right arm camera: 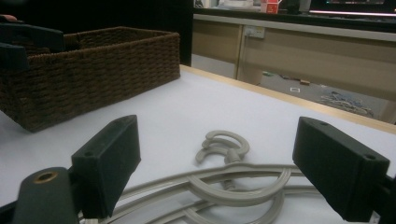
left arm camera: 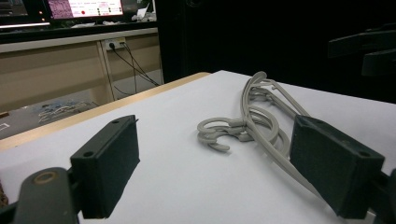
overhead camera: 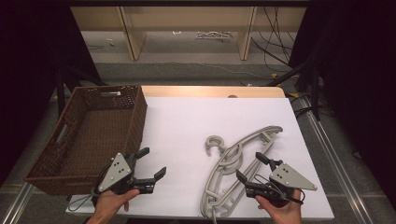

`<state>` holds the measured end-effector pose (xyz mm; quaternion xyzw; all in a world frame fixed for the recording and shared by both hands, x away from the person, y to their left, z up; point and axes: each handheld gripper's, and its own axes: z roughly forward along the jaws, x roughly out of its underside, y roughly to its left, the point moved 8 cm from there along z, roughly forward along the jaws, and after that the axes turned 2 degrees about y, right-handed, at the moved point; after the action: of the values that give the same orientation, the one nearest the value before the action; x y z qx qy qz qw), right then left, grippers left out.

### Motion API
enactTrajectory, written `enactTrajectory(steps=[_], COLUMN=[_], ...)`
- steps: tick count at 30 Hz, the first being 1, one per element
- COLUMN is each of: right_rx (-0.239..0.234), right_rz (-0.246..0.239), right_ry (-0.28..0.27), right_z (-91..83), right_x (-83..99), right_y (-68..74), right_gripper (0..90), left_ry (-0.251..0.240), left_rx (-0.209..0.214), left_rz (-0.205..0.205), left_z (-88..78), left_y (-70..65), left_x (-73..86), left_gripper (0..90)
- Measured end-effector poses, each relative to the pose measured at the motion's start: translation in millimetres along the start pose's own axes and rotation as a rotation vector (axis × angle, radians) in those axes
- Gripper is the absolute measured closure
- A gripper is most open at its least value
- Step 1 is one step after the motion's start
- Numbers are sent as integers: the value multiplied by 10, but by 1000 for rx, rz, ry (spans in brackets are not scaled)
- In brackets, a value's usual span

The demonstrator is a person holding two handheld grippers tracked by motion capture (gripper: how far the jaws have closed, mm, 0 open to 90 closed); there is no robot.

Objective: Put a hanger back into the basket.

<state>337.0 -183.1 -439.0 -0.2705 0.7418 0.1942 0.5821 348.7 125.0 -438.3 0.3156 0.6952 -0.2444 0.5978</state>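
Note:
A stack of grey plastic hangers (overhead camera: 238, 163) lies on the white table top, hooks pointing toward the table's middle. In the left gripper view the hangers (left arm camera: 252, 123) lie ahead between the jaws; in the right gripper view the hangers (right arm camera: 224, 179) lie just below and ahead. My left gripper (overhead camera: 152, 163) is held open low at the front left, beside the basket, with nothing between its jaws. My right gripper (overhead camera: 251, 167) is open too, hovering over the lower part of the hangers, apart from them.
A brown wicker basket (overhead camera: 134, 119) with cut-out handles stands at the table's left side, its inside bare; it also appears as the basket (right arm camera: 93, 74) in the right gripper view. The white sheet (overhead camera: 187, 121) covers the table, with a wooden edge (overhead camera: 210, 91) at the far side.

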Motion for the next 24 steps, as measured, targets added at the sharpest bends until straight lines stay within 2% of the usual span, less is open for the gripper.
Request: enactTrajectory(steps=[4, 6, 10, 11, 12, 13, 17, 20, 23, 24], right_rx=[-4, 1, -2, -3, -1, -1, 5, 11, 18, 18], right_rz=[10, 0, 11, 13, 13, 13, 0, 1, 3, 4], right_ry=[7, 2, 11, 11, 11, 11, 8, 7, 15, 1], right_z=[-5, -5, -11, -11, -10, -10, -11, -13, -25, -19], right_x=[5, 3, 12, 10, 8, 8, 8, 9, 12, 4], right_y=[13, -1, 8, 9, 6, 6, -18, -29, -41, -43], right_gripper=[160, 160, 160, 161, 161, 161, 161, 161, 162, 162], left_ry=[-5, 3, 3, 5, 5, 20, 51, 108, 164, 169], left_rx=[16, 29, 44, 65, 65, 82, 102, 129, 150, 157], left_rz=[-3, 8, -13, -36, -36, -40, -49, -70, -58, -56], left_z=[0, 11, 39, 67, 67, 95, 191, 299, 443, 485], left_y=[-23, -41, -61, -76, -76, -92, -145, -221, -308, -332], left_x=[-5, 4, 4, 6, 6, 15, 20, 42, 45, 38], left_gripper=[162, 162, 162, 162, 159, 159, 167, 197, 214, 218])
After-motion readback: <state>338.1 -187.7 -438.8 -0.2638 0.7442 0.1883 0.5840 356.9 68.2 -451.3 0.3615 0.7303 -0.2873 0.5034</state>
